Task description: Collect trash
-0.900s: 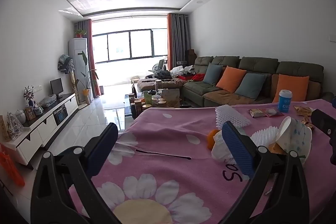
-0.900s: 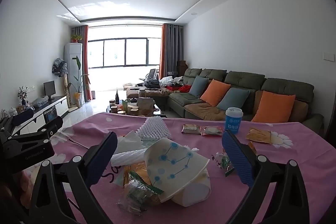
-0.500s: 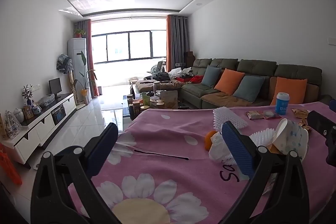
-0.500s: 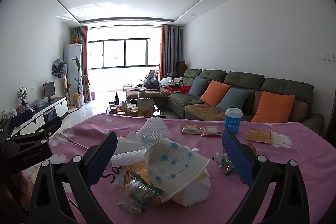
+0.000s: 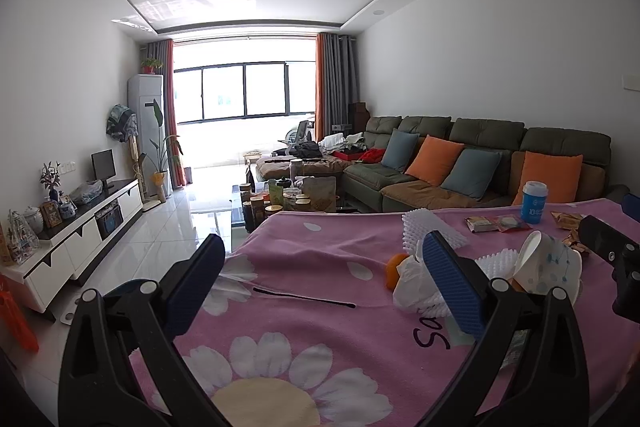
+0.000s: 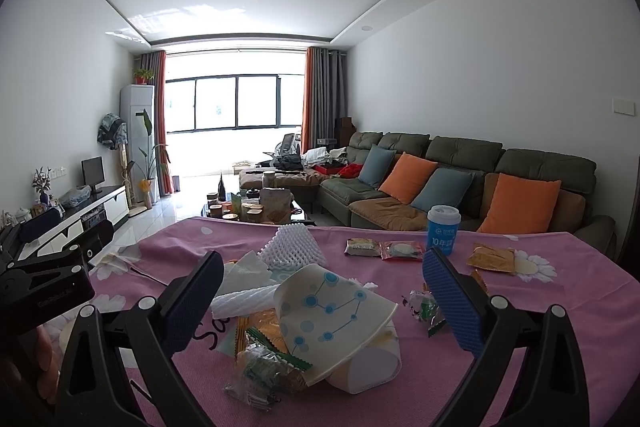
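Note:
Trash lies on a pink flowered tablecloth (image 6: 520, 307). A crushed white paper cup with blue dots (image 6: 336, 311) lies on its side in the middle, also seen in the left wrist view (image 5: 548, 267). Beside it are white foam fruit nets (image 6: 290, 247), tissue (image 6: 248, 267), crumpled snack wrappers (image 6: 268, 367), and an orange peel (image 5: 394, 269). My right gripper (image 6: 324, 299) is open, hovering just before the cup. My left gripper (image 5: 324, 283) is open and empty over bare cloth, left of the pile.
A blue lidded cup (image 6: 442, 229) stands at the table's far side with flat snack packets (image 6: 384, 249) and a brown packet (image 6: 492, 259). A black stick (image 5: 304, 297) lies on the cloth. Beyond are a sofa (image 6: 460, 179) and a cluttered coffee table (image 6: 252, 207).
The left gripper has drifted slightly up and left, so the trash pile sits a little lower and farther right in its view. The right gripper has barely moved. Both stay open.

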Demonstrator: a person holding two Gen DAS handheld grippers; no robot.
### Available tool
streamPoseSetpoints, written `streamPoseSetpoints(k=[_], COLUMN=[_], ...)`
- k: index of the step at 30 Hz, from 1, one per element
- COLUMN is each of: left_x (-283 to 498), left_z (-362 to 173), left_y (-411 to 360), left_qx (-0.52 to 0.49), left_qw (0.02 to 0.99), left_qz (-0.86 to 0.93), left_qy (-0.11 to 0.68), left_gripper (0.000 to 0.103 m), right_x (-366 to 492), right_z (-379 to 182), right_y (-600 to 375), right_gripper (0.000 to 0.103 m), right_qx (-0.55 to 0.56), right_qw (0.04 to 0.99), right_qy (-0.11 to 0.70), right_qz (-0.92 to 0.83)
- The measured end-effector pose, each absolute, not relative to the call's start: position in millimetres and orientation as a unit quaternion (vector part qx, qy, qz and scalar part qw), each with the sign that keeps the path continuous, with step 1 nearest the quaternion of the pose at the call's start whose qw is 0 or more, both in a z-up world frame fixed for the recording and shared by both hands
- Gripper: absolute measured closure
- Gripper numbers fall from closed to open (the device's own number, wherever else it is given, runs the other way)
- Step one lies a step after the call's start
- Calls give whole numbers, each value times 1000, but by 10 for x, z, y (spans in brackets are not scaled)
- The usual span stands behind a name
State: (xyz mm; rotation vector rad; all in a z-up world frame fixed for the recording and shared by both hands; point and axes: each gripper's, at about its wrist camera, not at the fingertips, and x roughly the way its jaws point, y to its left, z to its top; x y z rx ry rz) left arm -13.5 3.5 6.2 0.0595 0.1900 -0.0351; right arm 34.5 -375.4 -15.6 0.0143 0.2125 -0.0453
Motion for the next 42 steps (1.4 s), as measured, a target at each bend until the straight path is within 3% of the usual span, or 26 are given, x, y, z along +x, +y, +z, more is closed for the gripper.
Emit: streamPoseSetpoints(k=[42], left_x=[-161], left_z=[112], left_y=[16], left_qx=[24], left_qw=[995], left_qz=[-20], left_qy=[95], left_gripper=[5], right_x=[346], right_z=[-157], right_y=[-3744], right_gripper=[7], right_qx=[8], right_qw=[994], right_qy=[104], right_qz=[-14])
